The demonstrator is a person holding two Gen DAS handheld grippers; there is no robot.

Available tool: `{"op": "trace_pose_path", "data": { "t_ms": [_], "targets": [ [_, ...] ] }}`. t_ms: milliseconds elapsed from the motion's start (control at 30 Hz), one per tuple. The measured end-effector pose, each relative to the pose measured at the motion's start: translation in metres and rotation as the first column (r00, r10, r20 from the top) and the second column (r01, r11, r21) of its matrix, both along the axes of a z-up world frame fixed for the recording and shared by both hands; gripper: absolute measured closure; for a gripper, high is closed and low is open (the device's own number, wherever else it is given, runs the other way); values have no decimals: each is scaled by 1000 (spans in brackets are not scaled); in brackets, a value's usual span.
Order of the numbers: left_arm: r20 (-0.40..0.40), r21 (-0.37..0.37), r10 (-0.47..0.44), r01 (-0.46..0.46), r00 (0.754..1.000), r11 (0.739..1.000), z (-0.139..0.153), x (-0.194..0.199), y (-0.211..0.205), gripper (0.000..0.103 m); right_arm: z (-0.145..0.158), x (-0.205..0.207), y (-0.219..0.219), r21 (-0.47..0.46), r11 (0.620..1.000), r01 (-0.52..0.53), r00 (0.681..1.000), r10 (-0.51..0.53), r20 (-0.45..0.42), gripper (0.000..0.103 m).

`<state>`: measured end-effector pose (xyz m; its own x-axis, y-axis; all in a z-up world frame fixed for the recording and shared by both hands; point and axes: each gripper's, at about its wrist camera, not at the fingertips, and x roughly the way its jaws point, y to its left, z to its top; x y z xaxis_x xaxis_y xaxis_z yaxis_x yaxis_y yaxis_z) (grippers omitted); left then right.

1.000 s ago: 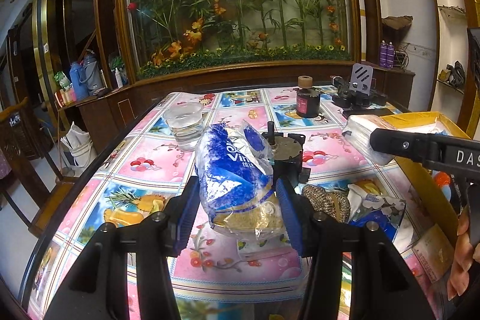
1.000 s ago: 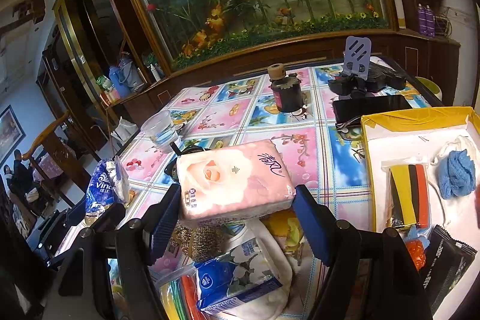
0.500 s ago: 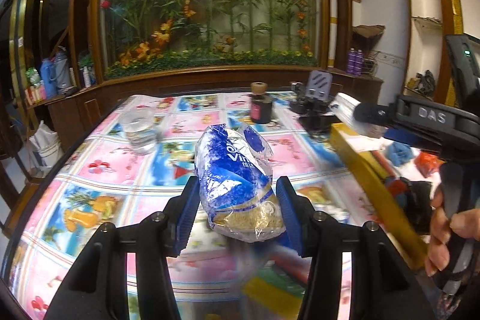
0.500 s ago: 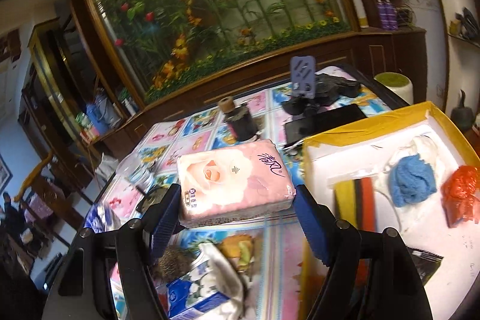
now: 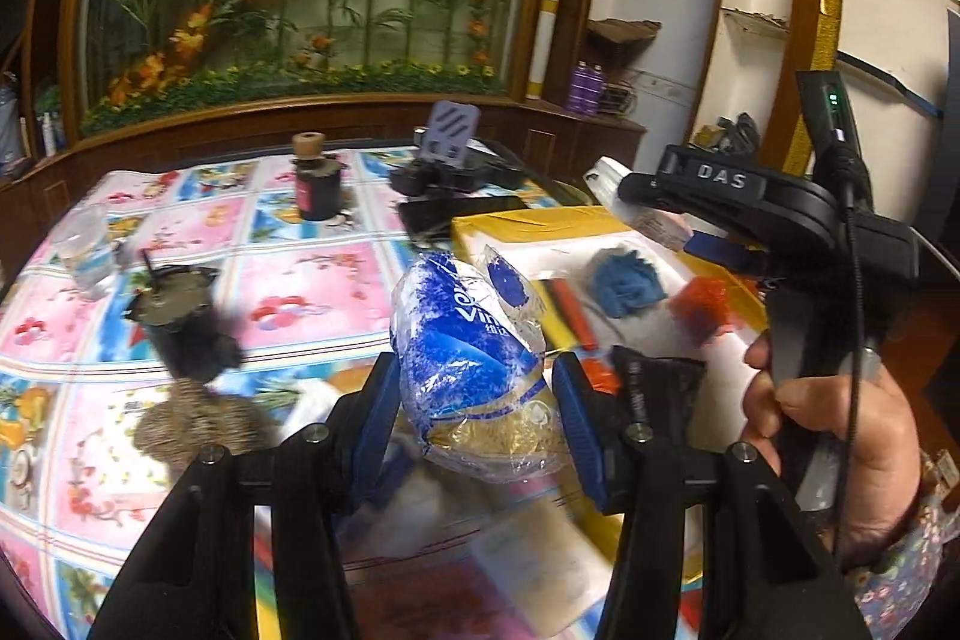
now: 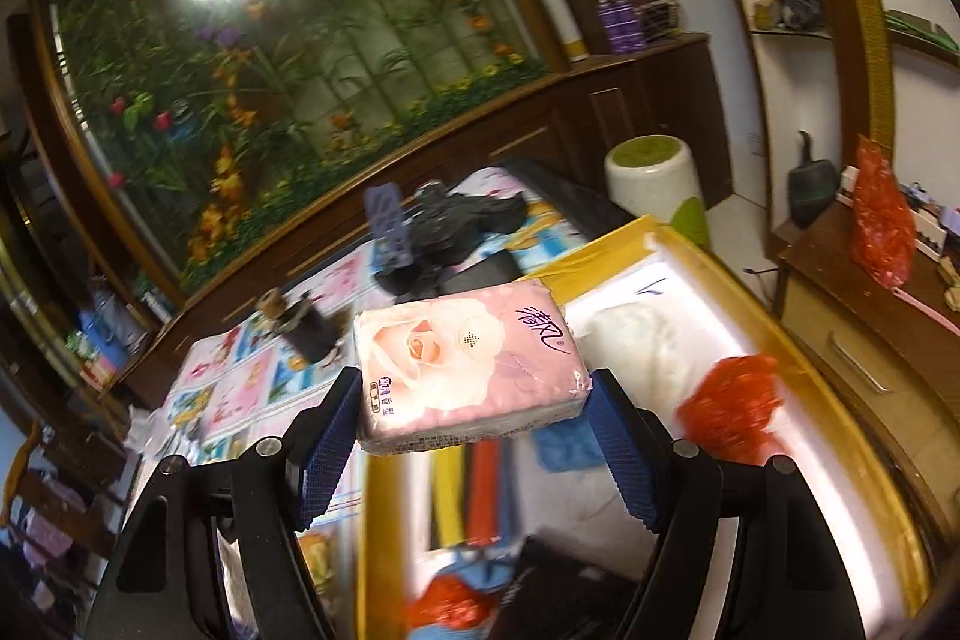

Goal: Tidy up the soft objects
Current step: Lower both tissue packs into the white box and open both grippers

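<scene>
Spreading under both views, the table (image 5: 198, 232) wears a bright cloth of pink and blue picture squares, and at its right end sits a yellow-rimmed box (image 6: 606, 256) with a white inside. In that box lie a blue cloth (image 5: 627, 277), a crumpled red bag (image 6: 729, 409) and some red and yellow strips (too blurred to name). The right gripper (image 6: 477, 451) hangs above the box, its blue pads pressed on both ends of a pink tissue pack (image 6: 468, 367) printed with a rose; a hand (image 5: 840, 436) grips its handle in the left wrist view. The left gripper (image 5: 474, 418) is clamped on a blue-and-clear plastic bag (image 5: 468, 358) with pale fibrous stuff at the bottom, held over the table near the box's edge. On the cloth to its left are a metal scourer (image 5: 198, 424), a dark small device (image 5: 180, 322), a clear cup (image 5: 87, 244) and a black jar (image 5: 315, 187).
</scene>
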<state>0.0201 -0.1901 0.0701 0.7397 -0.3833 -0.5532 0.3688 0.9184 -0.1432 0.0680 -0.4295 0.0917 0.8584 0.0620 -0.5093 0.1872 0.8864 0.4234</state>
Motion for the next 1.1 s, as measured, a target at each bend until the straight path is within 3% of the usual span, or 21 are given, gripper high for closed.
{"op": "trace_pose_path", "data": {
  "t_ms": [267, 500, 733, 1100],
  "targets": [
    [-92, -28, -98, 96, 991, 995, -2, 37, -67, 52, -6, 12, -40, -71, 988, 140, 987, -145, -74, 24],
    [-227, -59, -137, 127, 964, 990, -25, 72, -96, 53, -14, 35, -53, -98, 985, 145, 978, -158, -137, 24],
    [-243, -53, -149, 140, 959, 989, -35, 79, -101, 53, -29, 55, -46, -149, 983, 104, 969, -134, -208, 24],
    [-249, -67, -152, 140, 956, 988, -40, 73, -91, 49, -32, 56, -39, -167, 982, 93, 964, -131, -231, 19]
  ]
}}
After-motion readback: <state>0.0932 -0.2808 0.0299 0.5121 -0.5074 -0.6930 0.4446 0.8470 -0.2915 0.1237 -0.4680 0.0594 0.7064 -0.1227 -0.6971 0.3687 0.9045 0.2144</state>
